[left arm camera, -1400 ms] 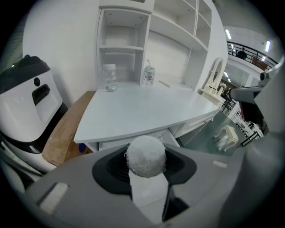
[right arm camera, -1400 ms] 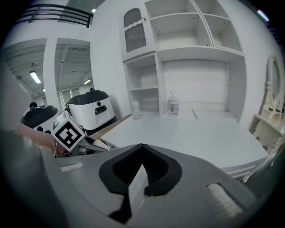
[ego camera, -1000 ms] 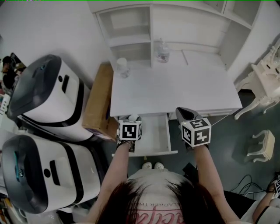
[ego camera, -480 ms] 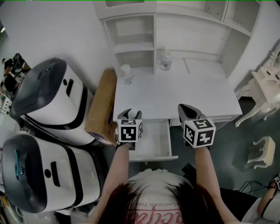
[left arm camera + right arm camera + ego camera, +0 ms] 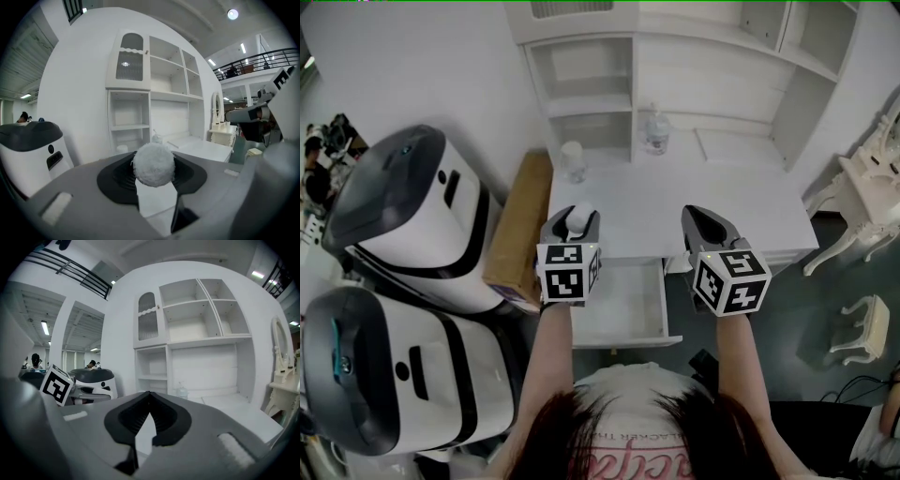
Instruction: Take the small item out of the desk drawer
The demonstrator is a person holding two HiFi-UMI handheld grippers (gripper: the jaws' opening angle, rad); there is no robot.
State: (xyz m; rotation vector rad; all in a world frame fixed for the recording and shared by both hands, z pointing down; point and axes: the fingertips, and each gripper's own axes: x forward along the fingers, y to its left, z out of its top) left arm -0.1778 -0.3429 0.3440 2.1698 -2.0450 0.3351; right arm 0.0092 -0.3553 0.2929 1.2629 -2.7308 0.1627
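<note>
My left gripper [image 5: 572, 218] is shut on a small white fuzzy ball [image 5: 578, 217], held above the front left of the white desk [image 5: 675, 202]. In the left gripper view the white fuzzy ball [image 5: 153, 164] sits pinched between the dark pads at the jaw tips, with the left gripper [image 5: 153, 174] raised and pointing at the shelves. The drawer [image 5: 623, 305] stands pulled out under the desk's front edge, between my two arms. My right gripper [image 5: 705, 221] hangs over the desk's front to the right of the drawer. The right gripper [image 5: 149, 413] has its tips together with nothing between them.
A white hutch with open shelves [image 5: 591, 89] rises at the back of the desk. A small cup [image 5: 573, 157] and a clear bottle [image 5: 655, 129] stand near it. A cardboard box [image 5: 523, 225] leans at the desk's left side, beside two large white and grey machines [image 5: 403, 216].
Both grippers have risen from drawer level to above the desk top. The left one has come up out of the drawer with the white ball in its jaws.
</note>
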